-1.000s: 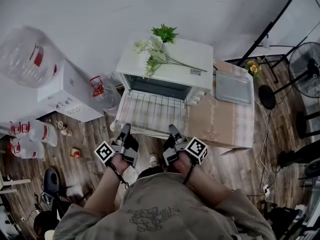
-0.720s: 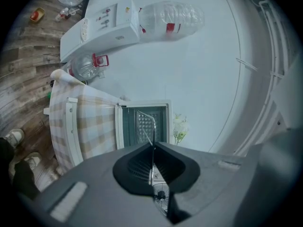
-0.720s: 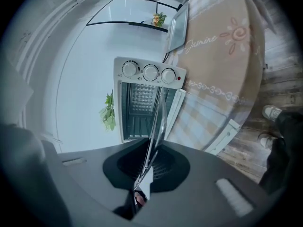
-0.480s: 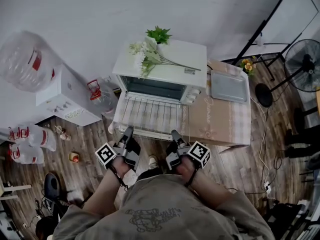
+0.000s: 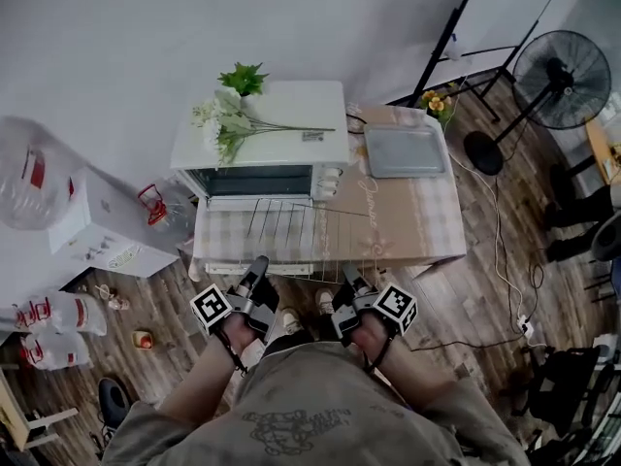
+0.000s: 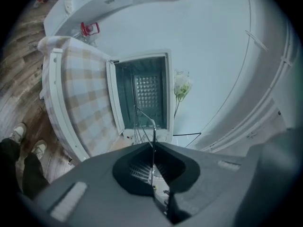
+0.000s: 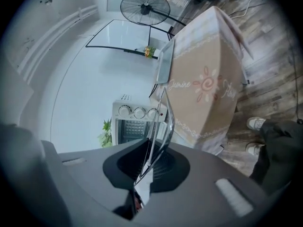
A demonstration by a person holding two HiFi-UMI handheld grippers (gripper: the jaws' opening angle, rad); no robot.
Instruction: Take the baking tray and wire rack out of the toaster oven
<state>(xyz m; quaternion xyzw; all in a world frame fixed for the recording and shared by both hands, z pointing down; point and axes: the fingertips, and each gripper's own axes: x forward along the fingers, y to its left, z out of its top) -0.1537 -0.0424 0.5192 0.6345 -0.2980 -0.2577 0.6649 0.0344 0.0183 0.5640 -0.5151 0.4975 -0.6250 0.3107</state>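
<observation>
Metal wire rack [image 5: 309,229] sits out in front of the toaster oven [image 5: 260,142], above the desk [image 5: 417,223]. Left gripper [image 5: 260,263] and right gripper [image 5: 347,274] fingers are closed on its near edge. Baking tray [image 5: 405,150] lies on the desk beside the oven.

tablecloth [image 7: 208,86]: cursive print, reads roughly "Jasmine" | all other print: too small to read
</observation>
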